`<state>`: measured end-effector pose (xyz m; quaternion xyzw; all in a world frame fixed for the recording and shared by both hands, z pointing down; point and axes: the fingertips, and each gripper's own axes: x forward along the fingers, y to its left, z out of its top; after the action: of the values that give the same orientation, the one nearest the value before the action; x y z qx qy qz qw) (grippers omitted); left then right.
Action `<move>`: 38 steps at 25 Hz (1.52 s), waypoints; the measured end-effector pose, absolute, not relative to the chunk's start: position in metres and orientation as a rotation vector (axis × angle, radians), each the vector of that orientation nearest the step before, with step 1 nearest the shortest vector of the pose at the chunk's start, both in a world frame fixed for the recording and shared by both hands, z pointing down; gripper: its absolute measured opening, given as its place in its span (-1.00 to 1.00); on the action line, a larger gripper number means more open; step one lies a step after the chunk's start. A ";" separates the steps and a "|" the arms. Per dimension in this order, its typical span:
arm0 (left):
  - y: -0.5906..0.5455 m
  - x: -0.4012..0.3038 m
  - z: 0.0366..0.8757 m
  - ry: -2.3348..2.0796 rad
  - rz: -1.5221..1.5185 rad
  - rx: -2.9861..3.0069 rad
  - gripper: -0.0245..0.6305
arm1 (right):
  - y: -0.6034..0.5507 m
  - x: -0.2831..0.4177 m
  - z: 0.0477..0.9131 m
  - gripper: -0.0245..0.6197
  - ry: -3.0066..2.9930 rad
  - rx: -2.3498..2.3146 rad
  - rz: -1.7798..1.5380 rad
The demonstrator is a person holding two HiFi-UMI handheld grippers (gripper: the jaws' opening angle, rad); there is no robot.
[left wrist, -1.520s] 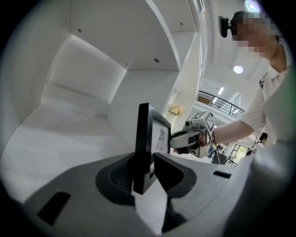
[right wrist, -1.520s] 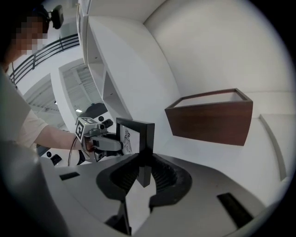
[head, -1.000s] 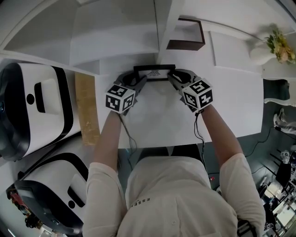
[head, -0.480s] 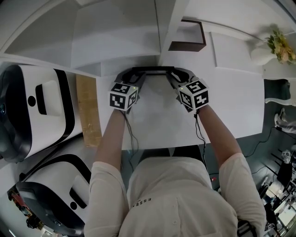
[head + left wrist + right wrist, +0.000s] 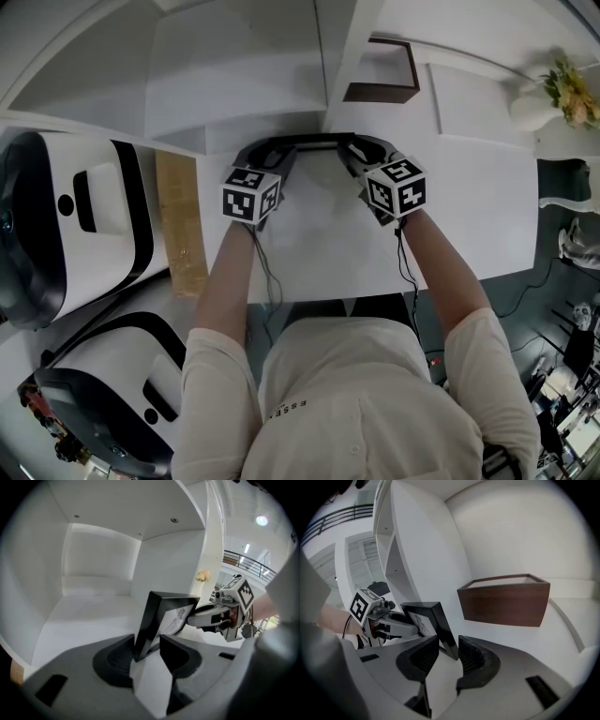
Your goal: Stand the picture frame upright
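The black picture frame stands nearly upright on the white table, showing only its top edge in the head view. My left gripper has the frame's left end between its pads and is shut on it. My right gripper is at the right end. Its jaws have just been opening. The frame's corner still sits between them, with a slim gap at the outer pad. Each gripper view shows the other gripper beyond the frame.
A brown wooden box sits behind the frame to the right, past a white shelf divider. A vase of flowers stands far right. At the left lie a wooden plank and white-and-black machines.
The frame has tipped from leaning back, with its picture showing, to nearly upright. Both grippers moved a little away from the person with it.
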<state>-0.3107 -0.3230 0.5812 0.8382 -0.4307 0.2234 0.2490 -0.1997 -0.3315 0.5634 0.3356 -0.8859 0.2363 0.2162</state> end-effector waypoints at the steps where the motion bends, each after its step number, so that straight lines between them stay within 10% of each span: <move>1: -0.323 -0.311 0.581 -1.177 0.607 2.279 -0.47 | -0.332 -0.199 0.564 -0.52 -2.454 0.935 0.676; 10: -0.315 -0.324 0.587 -1.265 0.641 2.218 0.00 | -0.328 -0.190 0.571 -0.24 -2.399 0.926 0.646; 20: -0.279 -0.315 0.566 -1.283 0.645 2.255 0.00 | -0.296 -0.181 0.557 -0.24 -2.352 0.931 0.677; 31: -0.240 -0.323 0.474 -1.594 0.484 2.310 -0.92 | -0.267 -0.173 0.458 -0.88 -2.549 1.097 0.439; 38: -0.217 -0.324 0.385 -1.677 0.389 2.479 -0.92 | -0.245 -0.169 0.385 -0.88 -2.691 1.137 0.253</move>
<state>-0.3238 -0.2168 0.3853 0.8198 -0.5547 0.1285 0.0616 -0.1686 -0.2450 0.3853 0.3856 -0.9127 0.0858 0.1043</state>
